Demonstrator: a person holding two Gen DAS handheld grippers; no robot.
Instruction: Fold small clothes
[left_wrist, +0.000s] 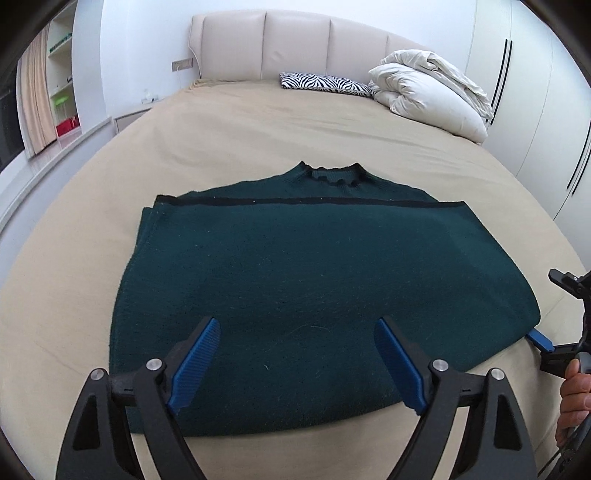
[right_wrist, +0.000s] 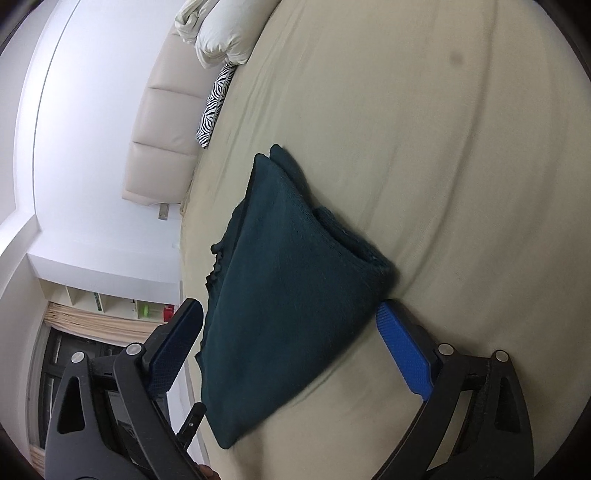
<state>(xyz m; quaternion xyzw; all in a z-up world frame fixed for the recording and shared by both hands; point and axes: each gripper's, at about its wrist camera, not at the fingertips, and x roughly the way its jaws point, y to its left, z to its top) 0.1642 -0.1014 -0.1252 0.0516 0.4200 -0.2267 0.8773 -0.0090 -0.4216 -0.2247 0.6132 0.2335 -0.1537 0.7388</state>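
A dark green knit sweater (left_wrist: 314, 280) lies flat on the beige bed, its bottom part folded up over the chest, collar pointing to the headboard. My left gripper (left_wrist: 297, 332) is open and empty, hovering over the sweater's near fold. My right gripper (right_wrist: 291, 317) is open, turned on its side, with its jaws on either side of the sweater's (right_wrist: 288, 295) right near corner, one blue pad under it. That gripper's blue tip shows in the left wrist view (left_wrist: 540, 339) at the sweater's right edge.
The beige bed sheet (left_wrist: 258, 129) spreads all around. A zebra-print pillow (left_wrist: 325, 84) and a rolled white duvet (left_wrist: 432, 88) lie by the padded headboard (left_wrist: 295, 44). Shelves and a curtain stand at the left; white wardrobes at the right.
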